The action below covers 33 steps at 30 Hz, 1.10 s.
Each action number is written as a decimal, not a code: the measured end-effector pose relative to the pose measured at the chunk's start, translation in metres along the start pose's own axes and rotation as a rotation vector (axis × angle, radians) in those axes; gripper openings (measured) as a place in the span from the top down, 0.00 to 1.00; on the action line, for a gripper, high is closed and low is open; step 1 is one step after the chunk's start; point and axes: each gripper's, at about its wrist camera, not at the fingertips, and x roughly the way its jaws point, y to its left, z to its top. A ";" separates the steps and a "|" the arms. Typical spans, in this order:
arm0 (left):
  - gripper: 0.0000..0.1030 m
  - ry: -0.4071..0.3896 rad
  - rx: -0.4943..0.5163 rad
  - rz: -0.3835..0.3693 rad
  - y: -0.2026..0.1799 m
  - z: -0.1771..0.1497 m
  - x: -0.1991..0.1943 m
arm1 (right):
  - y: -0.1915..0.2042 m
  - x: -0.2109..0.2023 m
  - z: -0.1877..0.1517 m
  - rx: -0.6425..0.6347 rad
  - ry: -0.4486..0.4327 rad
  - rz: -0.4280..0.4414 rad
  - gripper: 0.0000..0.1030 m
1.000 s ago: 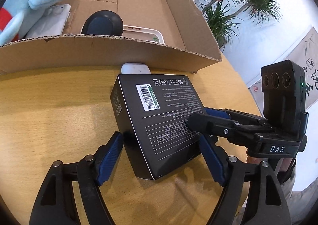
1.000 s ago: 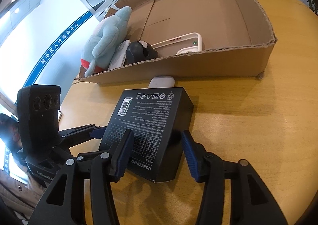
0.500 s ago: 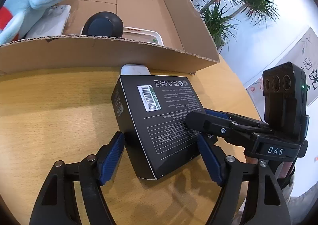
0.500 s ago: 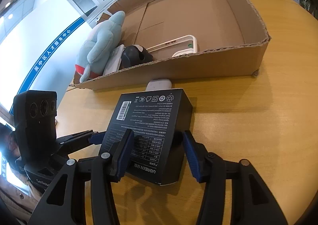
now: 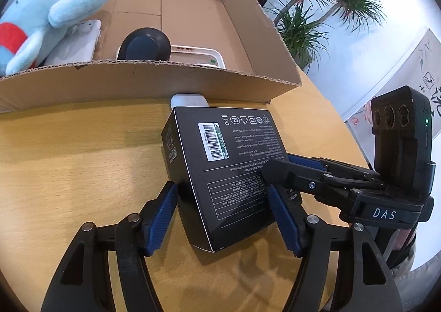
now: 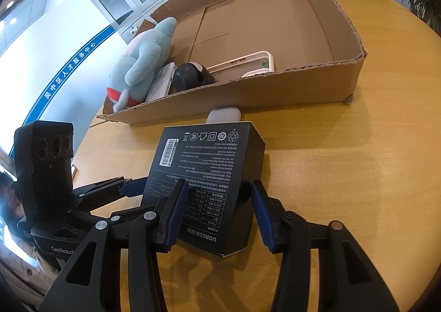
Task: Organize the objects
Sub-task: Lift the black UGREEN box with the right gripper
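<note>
**Black box tilted on the table, short of the carton**

The black box (image 5: 228,174) bore white print and a barcode label on its upper face and sat tilted, one lower corner on the wooden table (image 5: 69,160). At its 12 o'clock lay a small white case (image 5: 188,100), against the near wall of the open cardboard box (image 5: 137,83), which held a blue plush toy (image 5: 52,11), a dark round device (image 5: 146,44) and a white tray (image 5: 204,54).
</note>
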 end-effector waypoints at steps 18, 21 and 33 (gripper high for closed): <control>0.35 -0.057 0.018 0.004 -0.007 0.003 -0.028 | 0.020 -0.015 0.006 -0.042 -0.041 -0.024 0.59; 0.35 -0.064 0.024 0.001 -0.007 0.005 -0.034 | 0.023 -0.015 0.007 -0.045 -0.042 -0.024 0.59; 0.35 -0.073 0.033 0.004 -0.014 0.008 -0.040 | 0.024 -0.023 0.012 -0.047 -0.077 -0.037 0.60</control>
